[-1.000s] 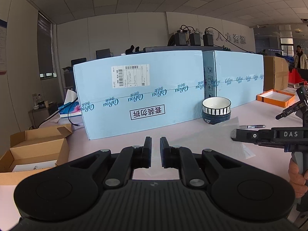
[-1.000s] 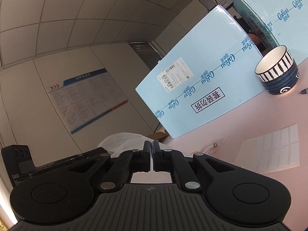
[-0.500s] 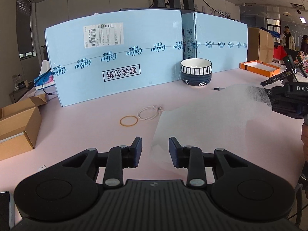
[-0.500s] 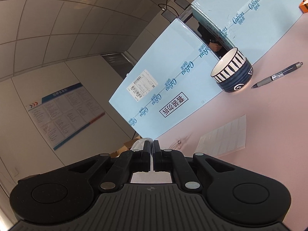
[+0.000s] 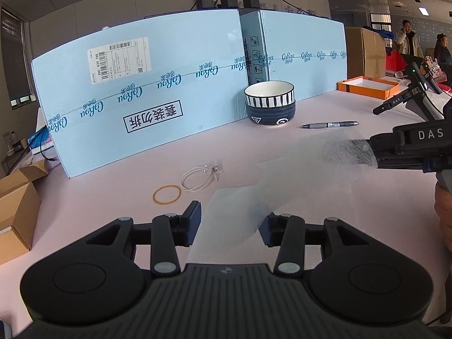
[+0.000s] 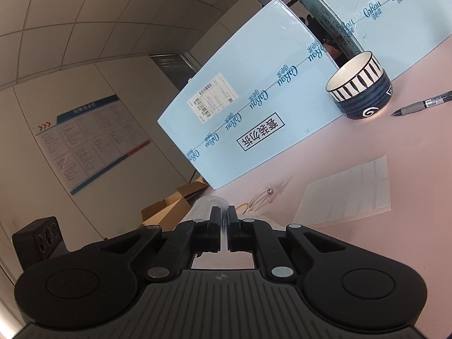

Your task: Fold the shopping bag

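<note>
Pale pink tabletop (image 5: 118, 186) fills the lower half of both views, with long light-blue cardboard cartons (image 5: 147, 96) standing along its far edge. Thin translucent white shopping bag (image 5: 285, 186) is stretched in the air across the middle right of the left wrist view. Right gripper (image 6: 223, 217) is pinched almost closed on one bunched end of it, visible at right of the left wrist view. Left gripper (image 5: 230, 223) sits at lower centre; its jaws are opening, the bag's other end draped loosely between them, pads not pressing it. Dark blue striped ceramic bowl (image 5: 270, 103) stands against the cartons, grey pen (image 5: 330, 125) just right of it. Orange rubber band (image 5: 166, 195) and white hair tie (image 5: 197, 179) lie centre-left, near each other.
</note>
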The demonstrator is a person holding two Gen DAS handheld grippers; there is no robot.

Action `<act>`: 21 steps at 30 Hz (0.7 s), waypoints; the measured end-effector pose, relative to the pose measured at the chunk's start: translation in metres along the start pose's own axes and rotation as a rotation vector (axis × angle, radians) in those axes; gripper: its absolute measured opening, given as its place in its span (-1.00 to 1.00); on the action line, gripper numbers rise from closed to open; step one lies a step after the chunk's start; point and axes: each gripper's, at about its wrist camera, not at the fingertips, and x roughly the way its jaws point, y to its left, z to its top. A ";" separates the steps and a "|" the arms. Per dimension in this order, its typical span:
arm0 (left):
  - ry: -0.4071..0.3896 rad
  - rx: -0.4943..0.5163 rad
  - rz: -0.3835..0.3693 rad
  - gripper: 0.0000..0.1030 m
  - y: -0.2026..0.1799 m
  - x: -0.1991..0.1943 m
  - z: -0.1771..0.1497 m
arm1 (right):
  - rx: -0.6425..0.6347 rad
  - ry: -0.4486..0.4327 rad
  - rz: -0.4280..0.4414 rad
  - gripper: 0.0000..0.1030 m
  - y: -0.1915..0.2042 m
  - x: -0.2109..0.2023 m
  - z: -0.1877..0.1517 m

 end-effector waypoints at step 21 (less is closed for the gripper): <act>-0.047 -0.327 -0.095 -0.99 0.075 0.028 -0.017 | -0.012 0.046 -0.052 -0.27 0.018 0.031 -0.015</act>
